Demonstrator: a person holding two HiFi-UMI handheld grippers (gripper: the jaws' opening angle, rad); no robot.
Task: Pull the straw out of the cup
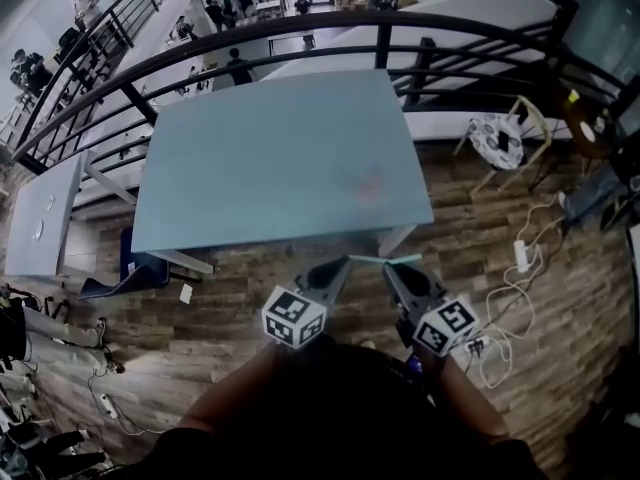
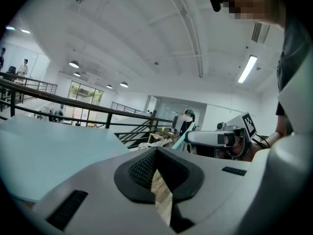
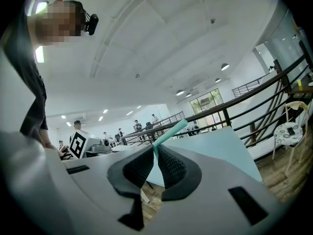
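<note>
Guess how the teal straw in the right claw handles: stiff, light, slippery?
Probably very light and fairly stiff: the thin straw juts from the right claw without sagging. Likely crushable, being a hollow tube pinched near one end. Smooth and round, it may pivot or slip in the grip.

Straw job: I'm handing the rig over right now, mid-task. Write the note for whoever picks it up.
Right gripper: fingers shut on the thin teal plastic straw, which sticks out past them.
Left gripper: fingers together, nothing between them; it is close beside the right one.
Both are held over the wood-plank floor, just off the near edge of the light blue table.
Cup: not in any view. The straw is free in the air, so the pull looks done.
Left to do: probably only set the straw down; find the cup if you want to confirm.
</note>
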